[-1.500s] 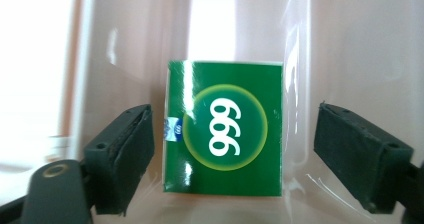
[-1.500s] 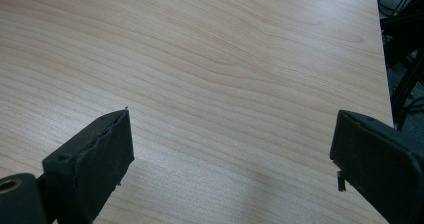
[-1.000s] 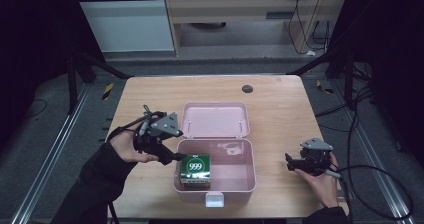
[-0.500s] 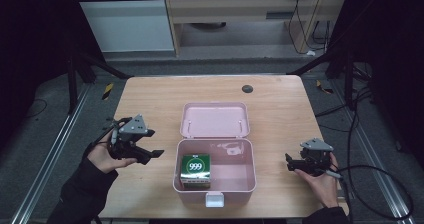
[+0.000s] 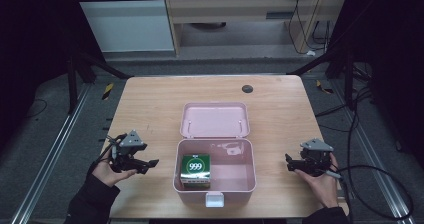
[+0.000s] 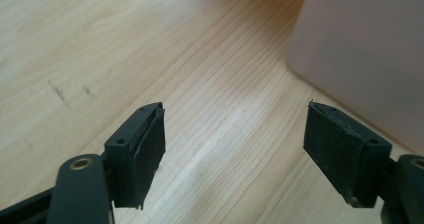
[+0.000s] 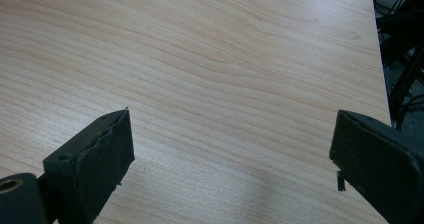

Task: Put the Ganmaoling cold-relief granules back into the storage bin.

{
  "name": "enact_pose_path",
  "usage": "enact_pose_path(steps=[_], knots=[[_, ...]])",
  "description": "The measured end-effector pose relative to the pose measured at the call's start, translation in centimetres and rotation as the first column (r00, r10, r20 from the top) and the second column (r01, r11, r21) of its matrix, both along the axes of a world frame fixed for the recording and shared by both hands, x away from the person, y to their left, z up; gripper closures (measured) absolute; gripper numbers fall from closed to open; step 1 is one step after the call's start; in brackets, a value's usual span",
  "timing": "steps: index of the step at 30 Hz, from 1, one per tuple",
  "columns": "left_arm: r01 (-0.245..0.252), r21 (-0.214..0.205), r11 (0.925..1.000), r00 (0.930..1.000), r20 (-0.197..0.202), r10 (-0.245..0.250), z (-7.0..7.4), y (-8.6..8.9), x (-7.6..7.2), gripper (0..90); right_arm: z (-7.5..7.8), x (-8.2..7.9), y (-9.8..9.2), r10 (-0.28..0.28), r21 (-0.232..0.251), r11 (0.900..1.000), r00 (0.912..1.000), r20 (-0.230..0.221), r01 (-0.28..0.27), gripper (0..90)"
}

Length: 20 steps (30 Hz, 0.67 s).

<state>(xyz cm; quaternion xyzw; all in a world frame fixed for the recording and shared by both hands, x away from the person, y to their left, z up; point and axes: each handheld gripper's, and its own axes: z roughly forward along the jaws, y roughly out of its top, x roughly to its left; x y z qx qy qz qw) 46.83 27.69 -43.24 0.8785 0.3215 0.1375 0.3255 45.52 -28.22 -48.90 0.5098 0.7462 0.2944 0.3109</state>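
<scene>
While the pink plastic box (image 5: 215, 176) sits open near the front edge of the wooden table (image 5: 150, 104), its lid (image 5: 215, 120) lies folded back flat on the tabletop behind it, and a green carton printed "999" (image 5: 195, 170) stands inside against the box's left wall. The rest of the box floor is bare pink plastic, and a white latch tab (image 5: 214, 199) juts from the front wall.

The left tool (image 5: 150, 163) is low over the table, just to the left of the box and apart from it, jaws aimed toward the box's left wall. Its jaws have just been opening, and nothing is between them: in the left gripper view the left tool (image 6: 235, 154) shows two black pads with bare wood grain in the gap, and the pink wall of the box (image 6: 365, 54) rises close ahead at the upper right. The person's left hand (image 5: 111, 170) grips it from behind, a dark sleeve coming in from the bottom edge.

The right tool (image 5: 291, 163) rests well to the right of the box, jaws pointing toward it, held in the right hand (image 5: 320, 181) near the table's front right corner, with its cable looping off over the edge. In the right gripper view the right tool (image 7: 230, 159) has its jaws spread wide and released, with plain tabletop between them.

A small dark round disc (image 5: 247, 89) lies near the table's far edge, well apart from everything else.
</scene>
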Motion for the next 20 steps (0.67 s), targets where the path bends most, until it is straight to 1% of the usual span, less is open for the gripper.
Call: enact_pose_path(steps=[3,6,7,9,11,12,14,15,16,18,19,20], knots=[[-0.054,-0.010,0.9985,0.9985,0.000,0.054,-1.1,0.5,0.1,23.8,0.0,0.0,0.0,-0.003,0.005,1.0000,1.0000,0.000,0.003,4.2],[-0.104,-0.007,0.9945,0.9945,0.003,0.104,-2.2,1.0,0.3,23.2,0.0,0.0,0.0,-0.004,0.004,1.0000,1.0000,-0.002,0.004,4.1],[-0.122,-0.014,0.9924,0.9925,0.005,0.122,-2.5,1.3,0.4,23.0,0.0,0.0,0.0,-0.005,0.005,1.0000,1.0000,-0.003,0.005,4.0],[-0.168,-0.038,0.9850,0.9857,0.006,0.169,-3.2,1.9,0.5,22.6,0.0,0.0,0.0,-0.005,0.004,1.0000,1.0000,-0.002,0.005,4.0],[-0.201,-0.040,0.9788,0.9796,0.006,0.201,-3.6,2.3,0.7,22.6,0.0,-0.1,0.0,-0.006,0.005,1.0000,1.0000,-0.004,0.006,3.8],[-0.231,-0.045,0.9719,0.9728,0.010,0.232,-3.8,2.6,0.6,22.4,0.0,-0.1,0.0,-0.008,0.005,1.0000,1.0000,-0.005,0.008,3.7],[-0.274,-0.047,0.9605,0.9610,0.021,0.276,-4.1,3.1,0.6,22.4,0.0,-0.1,0.0,-0.009,0.005,0.9999,0.9999,-0.006,0.009,3.6],[-0.289,-0.052,0.9558,0.9565,0.023,0.291,-4.2,3.3,0.6,22.2,0.0,0.0,0.0,-0.009,0.004,1.0000,0.9999,-0.005,0.009,3.5],[-0.309,-0.057,0.9495,0.9500,0.030,0.311,-4.3,3.5,0.6,22.0,0.0,-0.1,0.0,-0.010,0.004,0.9999,0.9999,-0.008,0.010,3.5],[-0.354,-0.055,0.9335,0.9330,0.046,0.357,-4.5,4.0,0.5,22.1,-0.1,0.0,0.0,-0.009,0.002,1.0000,0.9999,-0.009,0.009,3.3],[-0.367,-0.052,0.9288,0.9279,0.051,0.369,-4.5,4.2,0.4,22.0,-0.1,0.0,0.0,-0.008,0.002,1.0000,0.9999,-0.009,0.008,3.3],[-0.388,-0.049,0.9202,0.9191,0.052,0.391,-4.7,4.4,0.4,22.0,-0.1,0.0,0.0,-0.008,0.002,1.0000,0.9999,-0.009,0.008,3.4]])
